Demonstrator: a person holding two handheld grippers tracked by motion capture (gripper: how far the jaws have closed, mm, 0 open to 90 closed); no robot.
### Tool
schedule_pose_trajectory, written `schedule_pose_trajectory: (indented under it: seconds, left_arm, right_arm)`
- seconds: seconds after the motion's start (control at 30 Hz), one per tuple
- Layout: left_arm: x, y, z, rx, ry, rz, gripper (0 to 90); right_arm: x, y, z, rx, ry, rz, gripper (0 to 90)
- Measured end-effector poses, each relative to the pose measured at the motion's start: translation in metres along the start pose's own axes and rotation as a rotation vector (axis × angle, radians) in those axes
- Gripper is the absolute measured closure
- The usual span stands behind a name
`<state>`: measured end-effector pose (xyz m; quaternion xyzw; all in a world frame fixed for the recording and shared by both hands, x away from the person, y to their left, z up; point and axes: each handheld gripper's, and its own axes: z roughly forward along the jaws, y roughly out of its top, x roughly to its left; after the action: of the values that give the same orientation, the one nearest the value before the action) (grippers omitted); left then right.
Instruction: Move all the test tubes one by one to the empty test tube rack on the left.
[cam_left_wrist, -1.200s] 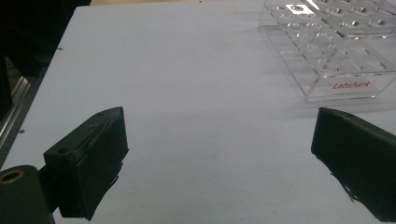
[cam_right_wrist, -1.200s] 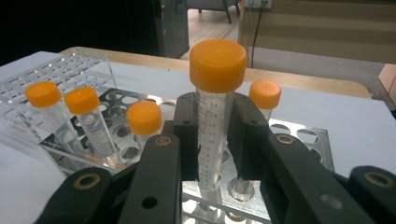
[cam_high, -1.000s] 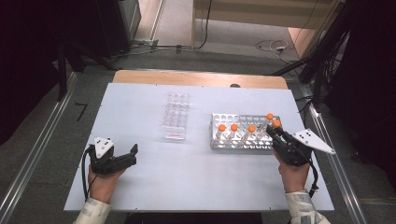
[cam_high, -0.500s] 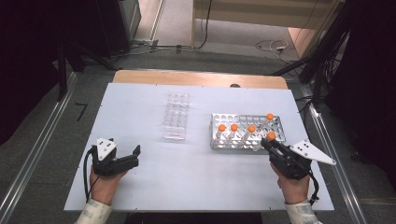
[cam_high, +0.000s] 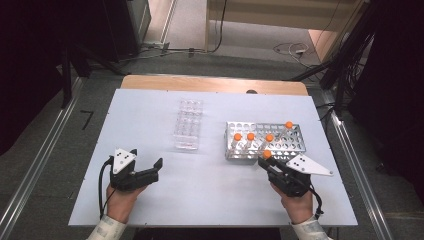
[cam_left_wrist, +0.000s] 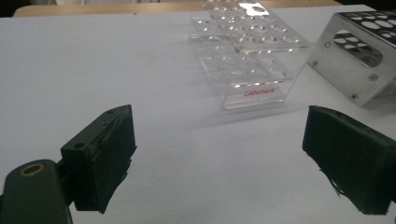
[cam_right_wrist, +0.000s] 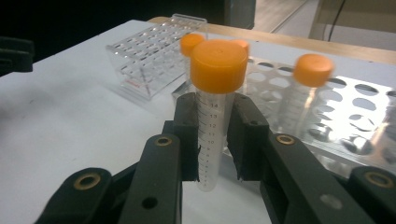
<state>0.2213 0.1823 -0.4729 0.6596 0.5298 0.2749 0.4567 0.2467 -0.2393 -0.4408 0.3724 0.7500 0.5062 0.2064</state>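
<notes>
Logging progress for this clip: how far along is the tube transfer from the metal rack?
One tube is out of the metal rack, clamped in the right gripper. Four orange-capped tubes remain racked. The clear rack looks empty; the left gripper is open, holding nothing.

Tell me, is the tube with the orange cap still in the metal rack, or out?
Out. The right tool grips the tube upright, in front of the metal rack, off its holes.

Upright clear graduated tube (cam_right_wrist: 211, 135), orange cap, just before metal rack (cam_right_wrist: 345, 135)
</notes>
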Motion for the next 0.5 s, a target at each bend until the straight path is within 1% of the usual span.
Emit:
schedule_pose_trajectory:
  seconds: [0.03,0.1,0.17,0.27,0.47,0.5]
  left_arm:
    - [-0.003,0.001,0.001,-0.002,-0.009,0.004,9.6]
    - [-0.008,0.003,0.003,-0.003,-0.025,0.018,10.4]
    - [-0.012,0.005,0.005,-0.007,-0.033,0.021,10.8]
    - [-0.015,0.008,0.008,-0.008,-0.046,0.021,11.6]
    - [-0.019,0.012,0.009,-0.016,-0.062,0.024,13.6]
    - [-0.023,0.014,0.009,-0.023,-0.069,0.037,13.8]
  right_arm:
    - [0.003,0.0,0.004,0.006,0.007,0.0,72.3]
    - [0.008,0.001,0.011,0.013,0.022,-0.015,72.3]
    - [0.013,0.002,0.019,0.02,0.036,-0.023,72.3]
    - [0.02,0.004,0.029,0.033,0.055,-0.035,72.3]
    - [0.032,0.009,0.045,0.04,0.088,-0.063,72.3]
    - [0.035,0.009,0.048,0.039,0.093,-0.068,72.3]
